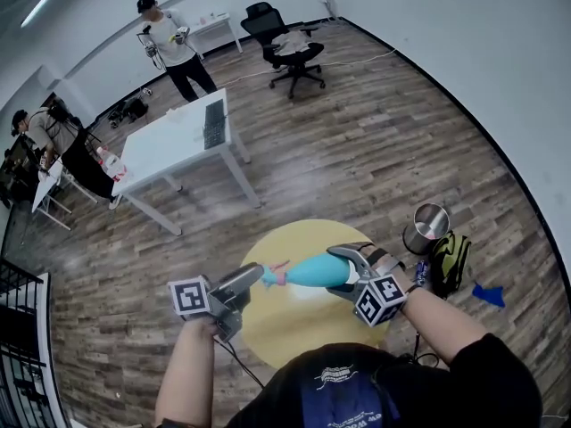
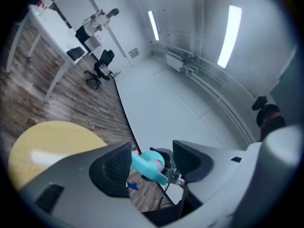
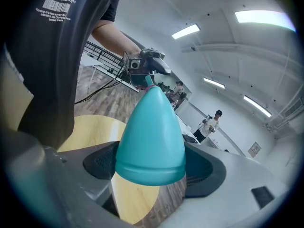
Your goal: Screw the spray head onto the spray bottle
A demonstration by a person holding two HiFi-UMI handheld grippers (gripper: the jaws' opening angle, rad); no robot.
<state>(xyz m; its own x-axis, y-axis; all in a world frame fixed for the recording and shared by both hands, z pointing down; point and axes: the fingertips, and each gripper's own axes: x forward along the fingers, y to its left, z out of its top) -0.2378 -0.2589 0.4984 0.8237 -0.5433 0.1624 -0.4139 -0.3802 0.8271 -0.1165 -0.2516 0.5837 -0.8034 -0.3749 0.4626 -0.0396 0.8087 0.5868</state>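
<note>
Spray bottle (image 3: pixel 151 137) clamped between right fingers (image 3: pixel 100 163); spray head (image 2: pixel 148 165) between left fingers (image 2: pixel 114 169).

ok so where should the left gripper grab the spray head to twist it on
Probably across the spray head near its pink collar, coming end-on along the bottle from the person's left. The bottle lies level in the right gripper, neck toward the open left gripper, so a wrist roll should turn it.

The teal, cone-shaped spray bottle (image 1: pixel 323 271) hangs level above the round yellow counter (image 1: pixel 268 319). Its wide base is clamped in the right claw (image 1: pixel 345 270) and its neck points left. The teal-and-pink spray head (image 1: pixel 275 275) sits at that neck.
</note>
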